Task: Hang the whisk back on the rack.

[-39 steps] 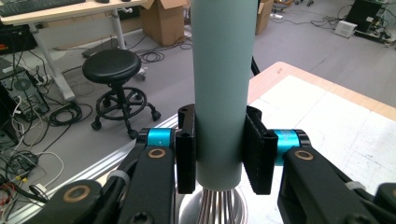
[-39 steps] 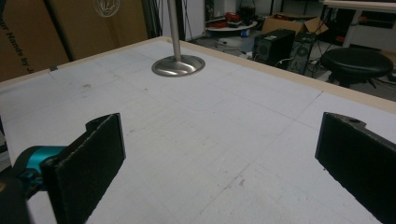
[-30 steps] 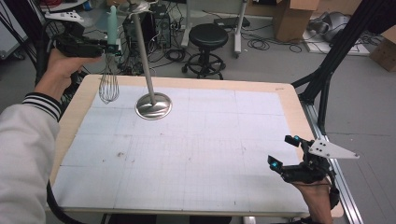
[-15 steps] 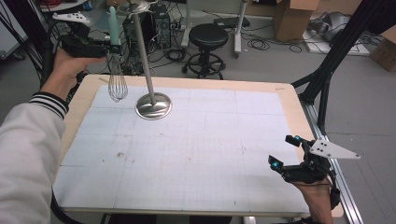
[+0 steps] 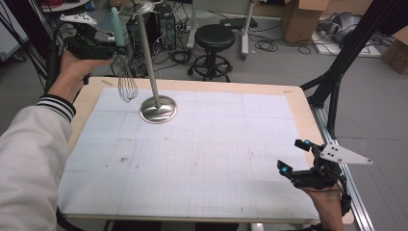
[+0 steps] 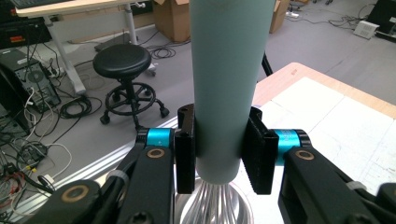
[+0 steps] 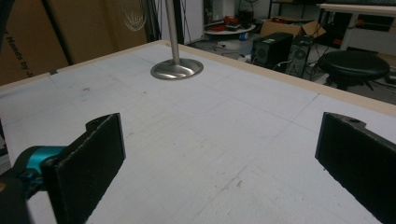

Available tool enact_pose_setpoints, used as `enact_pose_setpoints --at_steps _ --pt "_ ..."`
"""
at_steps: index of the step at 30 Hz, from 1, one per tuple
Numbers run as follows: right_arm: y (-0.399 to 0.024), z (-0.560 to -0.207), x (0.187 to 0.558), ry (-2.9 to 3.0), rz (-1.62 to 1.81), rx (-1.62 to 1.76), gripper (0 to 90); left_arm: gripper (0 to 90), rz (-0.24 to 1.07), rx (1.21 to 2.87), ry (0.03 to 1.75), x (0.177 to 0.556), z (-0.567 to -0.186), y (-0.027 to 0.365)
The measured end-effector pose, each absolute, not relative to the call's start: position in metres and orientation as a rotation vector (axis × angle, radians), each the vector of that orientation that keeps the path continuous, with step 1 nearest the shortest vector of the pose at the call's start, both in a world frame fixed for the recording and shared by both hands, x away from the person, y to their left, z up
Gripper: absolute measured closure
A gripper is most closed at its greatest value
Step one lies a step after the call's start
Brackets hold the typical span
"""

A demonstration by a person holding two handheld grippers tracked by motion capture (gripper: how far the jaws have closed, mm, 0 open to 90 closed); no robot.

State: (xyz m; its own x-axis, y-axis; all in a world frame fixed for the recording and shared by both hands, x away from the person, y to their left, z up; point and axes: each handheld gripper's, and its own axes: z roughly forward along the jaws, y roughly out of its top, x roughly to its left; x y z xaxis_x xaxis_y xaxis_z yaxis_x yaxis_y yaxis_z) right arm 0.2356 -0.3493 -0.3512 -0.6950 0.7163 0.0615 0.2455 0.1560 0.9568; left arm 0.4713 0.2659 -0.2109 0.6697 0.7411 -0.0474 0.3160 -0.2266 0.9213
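Two tongs we count: left tongs (image 6: 218, 154) pinching teal handle of one whisk (image 5: 126, 79), held upright, wires down, above desk's (image 5: 202, 163) far-left corner; right tongs (image 7: 219, 163) spread wide, low over near-right edge. One metal stand (image 5: 157, 108) on desk, just beside whisk. One black stool (image 5: 215, 37) beyond.

The stand (image 5: 157, 108) sits on the table (image 5: 192, 159) toward the far left. The whisk (image 5: 126, 79) hangs just left of its pole, above the far left edge. A stool (image 5: 214, 36) is behind the table.
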Motion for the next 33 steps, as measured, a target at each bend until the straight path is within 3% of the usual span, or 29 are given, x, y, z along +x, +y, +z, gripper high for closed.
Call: enact_pose_setpoints --at_steps 14,26,33 --pt "-0.350 -0.352 0.236 2.031 1.554 0.921 0.4 66.0 0.500 1.807 0.850 0.473 -0.212 0.265" --pt "-0.350 -0.350 0.235 2.026 1.553 0.920 0.4 31.0 0.533 1.825 0.846 0.460 -0.204 0.269" --pt "-0.351 -0.349 0.235 2.015 1.552 0.917 0.4 16.8 0.555 1.811 0.841 0.434 -0.197 0.278"
